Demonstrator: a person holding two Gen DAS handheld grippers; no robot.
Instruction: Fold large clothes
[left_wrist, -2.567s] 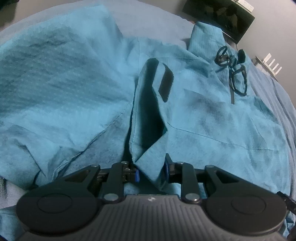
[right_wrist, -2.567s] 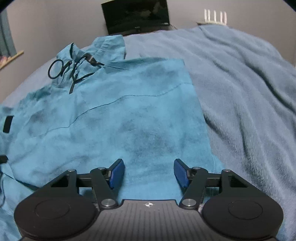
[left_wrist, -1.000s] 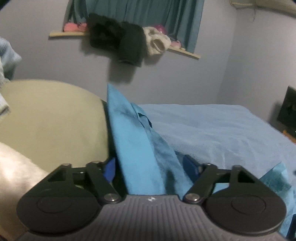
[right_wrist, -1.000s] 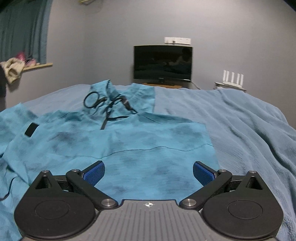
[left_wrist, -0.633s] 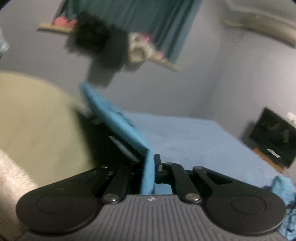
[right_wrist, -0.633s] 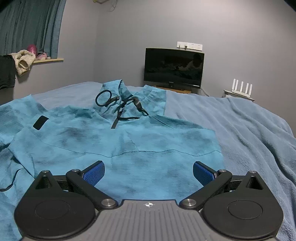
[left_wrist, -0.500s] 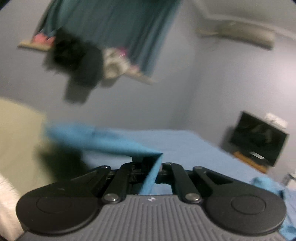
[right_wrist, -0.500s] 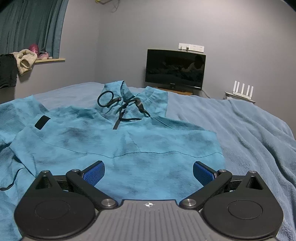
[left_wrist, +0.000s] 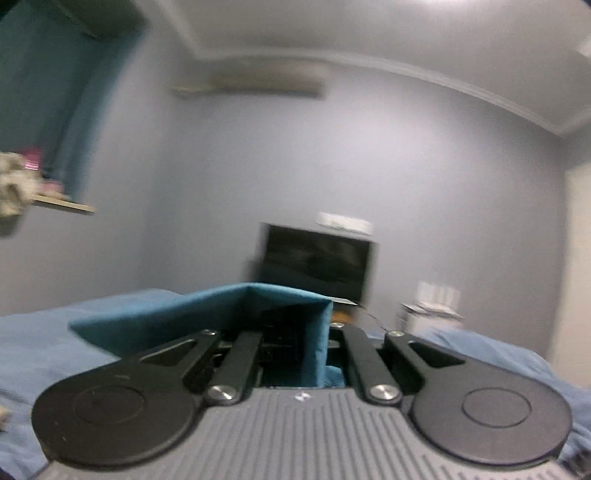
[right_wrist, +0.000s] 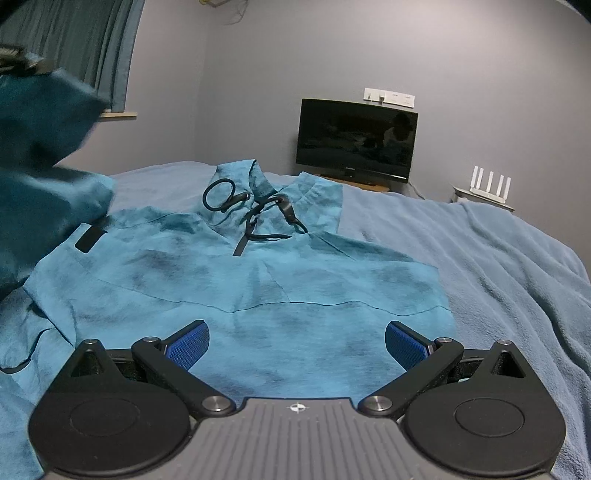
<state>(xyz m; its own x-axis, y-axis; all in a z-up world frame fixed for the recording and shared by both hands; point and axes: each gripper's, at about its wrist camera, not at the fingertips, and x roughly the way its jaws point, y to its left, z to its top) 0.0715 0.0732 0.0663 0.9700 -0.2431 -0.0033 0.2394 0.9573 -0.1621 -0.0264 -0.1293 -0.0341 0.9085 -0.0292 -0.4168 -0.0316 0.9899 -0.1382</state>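
- The bed carries everything, covered by a grey-blue fleecy blanket with soft creases.
- A teal jacket lies flat on the blanket's left part, collar toward the far edge.
- Black drawcords curl on the collar.
- The jacket's left side is lifted off the bed.

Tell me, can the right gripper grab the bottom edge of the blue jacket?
Probably yes. The right gripper hangs over the jacket on the bed with its jaws wide open and empty, and nothing lies between them and the cloth.
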